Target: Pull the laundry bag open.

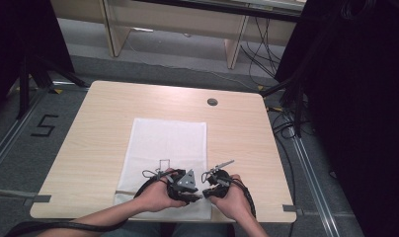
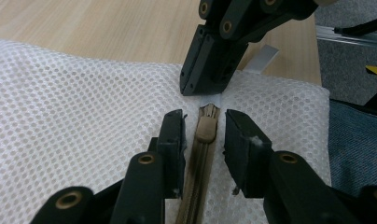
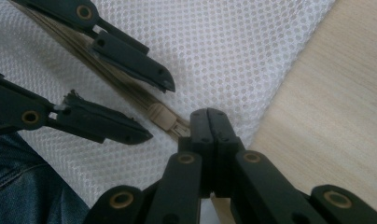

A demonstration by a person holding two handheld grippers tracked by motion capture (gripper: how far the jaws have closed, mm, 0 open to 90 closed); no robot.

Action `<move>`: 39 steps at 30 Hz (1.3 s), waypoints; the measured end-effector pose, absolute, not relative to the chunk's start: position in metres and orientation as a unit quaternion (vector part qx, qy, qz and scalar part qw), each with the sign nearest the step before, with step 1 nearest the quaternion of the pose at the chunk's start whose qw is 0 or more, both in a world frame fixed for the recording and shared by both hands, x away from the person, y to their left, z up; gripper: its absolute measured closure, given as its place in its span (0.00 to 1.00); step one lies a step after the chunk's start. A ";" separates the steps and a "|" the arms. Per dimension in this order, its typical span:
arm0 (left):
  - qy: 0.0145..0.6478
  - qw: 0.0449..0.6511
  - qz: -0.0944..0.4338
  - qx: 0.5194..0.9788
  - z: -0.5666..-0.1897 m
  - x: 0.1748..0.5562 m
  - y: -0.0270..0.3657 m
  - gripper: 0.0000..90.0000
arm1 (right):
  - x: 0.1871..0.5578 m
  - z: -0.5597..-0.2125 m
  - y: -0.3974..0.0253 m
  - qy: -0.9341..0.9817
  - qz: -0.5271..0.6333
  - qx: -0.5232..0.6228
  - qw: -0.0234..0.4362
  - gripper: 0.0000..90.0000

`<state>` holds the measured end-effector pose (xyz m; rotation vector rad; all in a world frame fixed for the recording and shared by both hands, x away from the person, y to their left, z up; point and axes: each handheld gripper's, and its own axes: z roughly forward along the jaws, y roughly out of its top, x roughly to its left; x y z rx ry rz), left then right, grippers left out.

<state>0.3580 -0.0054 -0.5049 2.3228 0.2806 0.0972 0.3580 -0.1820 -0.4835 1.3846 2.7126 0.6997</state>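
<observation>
- Fingers (image 2: 175, 135) of the left gripper (image 2: 203, 133) spread apart, one on each side of the zipper slider (image 2: 207, 127); neither touches it
- Fingers (image 3: 210, 135) of the right gripper (image 3: 210, 114) pressed together, tips down on the mesh bag (image 1: 168, 143) at the end of the zipper (image 2: 196, 186), just beyond the slider; whether they pinch fabric cannot be told
- Slider sits at the end of the tan zipper, near the bag's corner
- Mesh bag white, lying flat on the wooden table (image 1: 89, 148), its near edge at the table's near edge
- Both hands (image 1: 158, 195) over the bag's near right corner, grippers almost touching
</observation>
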 end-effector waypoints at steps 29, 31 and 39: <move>0.085 0.382 0.052 0.919 -0.507 0.355 -0.014 0.88 | 0.358 -0.484 -0.183 0.864 0.227 0.450 -0.001 1.00; 0.089 0.385 0.048 0.917 -0.507 0.355 -0.014 0.89 | 0.358 -0.483 -0.183 0.864 0.226 0.450 0.000 1.00; 0.096 0.378 0.047 0.920 -0.505 0.355 -0.015 0.91 | 0.358 -0.484 -0.183 0.866 0.226 0.446 0.001 1.00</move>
